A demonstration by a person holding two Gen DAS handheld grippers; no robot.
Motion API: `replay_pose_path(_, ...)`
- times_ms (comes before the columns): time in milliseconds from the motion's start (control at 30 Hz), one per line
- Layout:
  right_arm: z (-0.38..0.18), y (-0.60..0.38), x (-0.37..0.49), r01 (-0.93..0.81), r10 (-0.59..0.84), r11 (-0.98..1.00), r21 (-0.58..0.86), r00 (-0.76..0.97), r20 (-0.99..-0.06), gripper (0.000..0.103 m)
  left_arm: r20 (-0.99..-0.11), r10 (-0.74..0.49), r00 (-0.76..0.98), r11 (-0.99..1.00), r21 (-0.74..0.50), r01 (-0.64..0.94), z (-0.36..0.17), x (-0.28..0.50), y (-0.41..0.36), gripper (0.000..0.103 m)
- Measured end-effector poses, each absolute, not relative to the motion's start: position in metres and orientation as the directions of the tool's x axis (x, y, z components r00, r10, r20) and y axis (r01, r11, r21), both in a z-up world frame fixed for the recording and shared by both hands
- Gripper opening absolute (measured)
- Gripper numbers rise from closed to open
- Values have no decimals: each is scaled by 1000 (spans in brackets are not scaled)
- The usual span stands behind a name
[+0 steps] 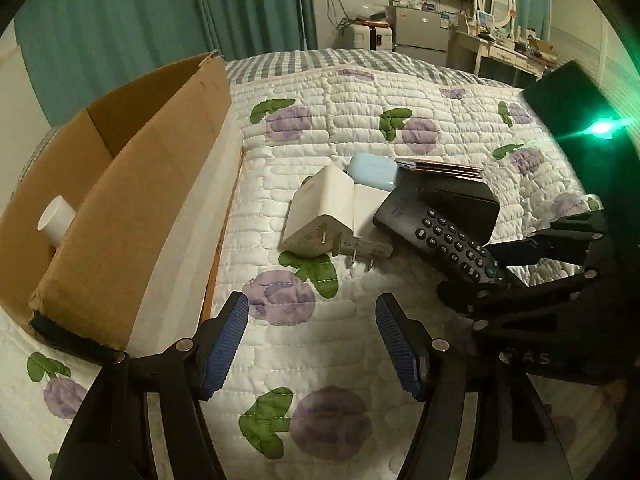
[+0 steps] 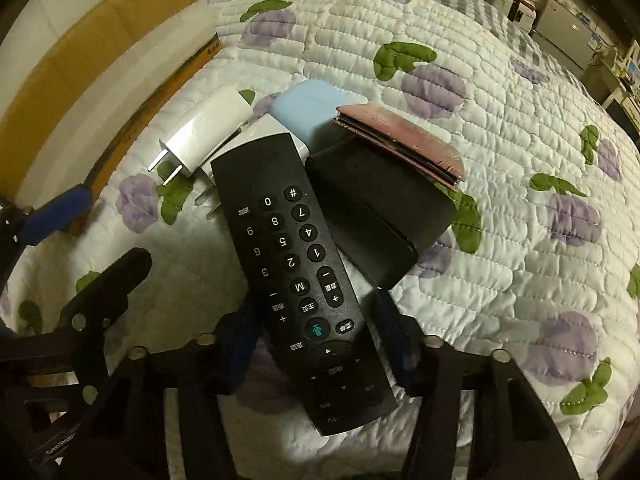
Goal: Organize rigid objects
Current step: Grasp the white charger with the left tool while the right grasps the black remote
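The right gripper (image 2: 316,344) is nearest in its own view, at 6 o'clock. Its two blue pads sit on either side of the black remote control (image 2: 294,280), close against its long edges. I cannot tell if they are squeezing it yet. The remote lies face up on the quilt (image 2: 500,128) and points toward 11 o'clock. Its far end rests on a white charger.

In the left wrist view, the left gripper (image 1: 312,340) is at 6 o'clock. Its blue fingers (image 1: 226,344) are about half open, with nothing between them, only the flowery quilt below.

A little farther on is the pile of things. The white plug charger (image 1: 320,212) is in the middle, with its metal prongs sticking out toward 5 o'clock. A second white charger (image 2: 260,136) touches it. Right of the remote, at 2 o'clock from it, lies a black box (image 2: 380,216). A pink wallet (image 2: 400,140) leans on the far edge of that box. A light blue case (image 1: 374,172) sits just behind the chargers.

At 9 o'clock in the left wrist view stands an open cardboard box (image 1: 132,208). A white tube (image 1: 58,216) is inside it.

Far back, at 1 o'clock, are a small fridge (image 1: 420,32) and a white dressing table with a round mirror (image 1: 496,0).
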State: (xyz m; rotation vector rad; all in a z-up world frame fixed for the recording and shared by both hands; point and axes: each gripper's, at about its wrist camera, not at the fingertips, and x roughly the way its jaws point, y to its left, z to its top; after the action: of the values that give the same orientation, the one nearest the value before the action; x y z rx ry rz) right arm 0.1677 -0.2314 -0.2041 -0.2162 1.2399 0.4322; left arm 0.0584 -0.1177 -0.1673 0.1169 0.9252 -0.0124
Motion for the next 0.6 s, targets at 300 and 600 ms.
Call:
replay_pose_path(300,-162,-265,156,-441,285,891,103,370,-884,23,-812,4,584,991,83,108,-170,55,-127,69)
replay_pose_path(600,-135,-272,129,-428,302,898,98,440,-846,19,-794,-18,608,985,90,147,-157,69,-136,69)
